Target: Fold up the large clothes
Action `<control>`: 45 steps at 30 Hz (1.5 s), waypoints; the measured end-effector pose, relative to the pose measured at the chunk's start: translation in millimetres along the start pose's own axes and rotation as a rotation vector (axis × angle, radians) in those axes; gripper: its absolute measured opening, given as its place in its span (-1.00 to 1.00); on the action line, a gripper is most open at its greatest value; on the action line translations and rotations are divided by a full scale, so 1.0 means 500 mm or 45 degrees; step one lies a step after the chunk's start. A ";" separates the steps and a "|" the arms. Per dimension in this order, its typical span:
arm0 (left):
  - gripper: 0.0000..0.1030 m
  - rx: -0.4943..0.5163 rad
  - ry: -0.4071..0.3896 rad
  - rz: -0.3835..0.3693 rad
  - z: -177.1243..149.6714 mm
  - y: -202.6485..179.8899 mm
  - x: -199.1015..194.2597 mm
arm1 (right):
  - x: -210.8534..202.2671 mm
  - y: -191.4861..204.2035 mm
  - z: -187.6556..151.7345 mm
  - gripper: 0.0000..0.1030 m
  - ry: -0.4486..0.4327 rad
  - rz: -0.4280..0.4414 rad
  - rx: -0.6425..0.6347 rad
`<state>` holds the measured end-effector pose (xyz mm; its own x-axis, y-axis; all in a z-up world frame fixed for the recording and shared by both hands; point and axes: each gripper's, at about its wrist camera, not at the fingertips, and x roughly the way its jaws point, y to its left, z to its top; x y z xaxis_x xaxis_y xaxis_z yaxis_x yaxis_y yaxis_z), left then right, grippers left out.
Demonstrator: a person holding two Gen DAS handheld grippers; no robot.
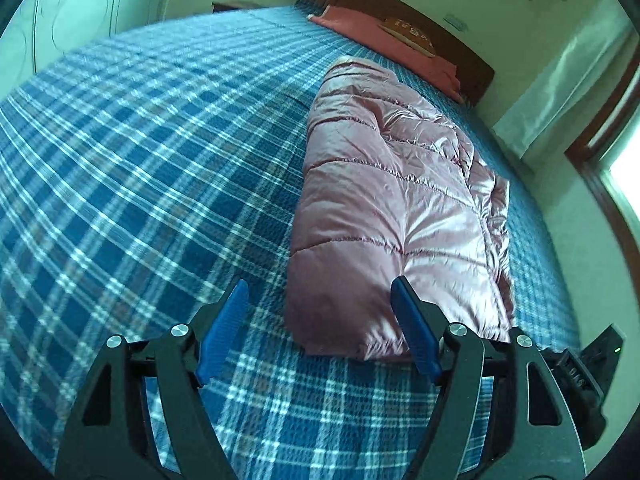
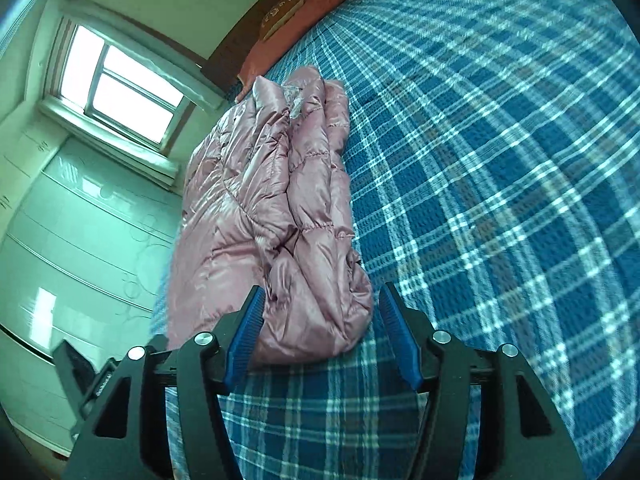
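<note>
A shiny pink quilted puffer jacket (image 1: 384, 200) lies folded into a long bundle on the blue plaid bed. In the left wrist view my left gripper (image 1: 320, 320) is open, its blue pads either side of the bundle's near left corner, holding nothing. In the right wrist view the jacket (image 2: 280, 208) shows its layered, crumpled edge. My right gripper (image 2: 320, 328) is open around the bundle's near end; the left pad (image 2: 246, 332) touches or nearly touches the fabric, the right pad stands apart from it.
The blue plaid bedspread (image 1: 140, 160) covers the wide bed. A red pillow (image 1: 380, 36) lies against the dark wooden headboard (image 1: 400, 4). A window (image 2: 120, 88) and white wardrobe (image 2: 80, 240) stand beside the bed. The other gripper's body (image 1: 580, 380) shows at lower right.
</note>
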<state>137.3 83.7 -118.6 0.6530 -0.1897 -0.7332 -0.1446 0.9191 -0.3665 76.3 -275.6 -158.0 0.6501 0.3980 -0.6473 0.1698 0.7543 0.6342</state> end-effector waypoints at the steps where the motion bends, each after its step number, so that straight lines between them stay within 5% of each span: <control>1: 0.46 0.022 -0.015 0.021 -0.004 -0.004 -0.011 | -0.008 0.010 -0.003 0.16 -0.008 -0.029 -0.026; 13: 0.77 0.194 -0.175 0.196 -0.025 -0.041 -0.127 | -0.113 0.132 -0.078 0.31 -0.121 -0.287 -0.353; 26: 0.79 0.287 -0.295 0.243 -0.036 -0.081 -0.214 | -0.167 0.237 -0.106 0.40 -0.251 -0.376 -0.550; 45: 0.80 0.309 -0.300 0.252 -0.048 -0.088 -0.225 | -0.174 0.261 -0.125 0.40 -0.285 -0.403 -0.614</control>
<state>52.4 56.1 -33.5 0.7869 0.0579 -0.6144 -0.1231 0.9903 -0.0645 -4.4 -179.4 -45.4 0.7714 0.0362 -0.6354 0.0603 0.9897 0.1295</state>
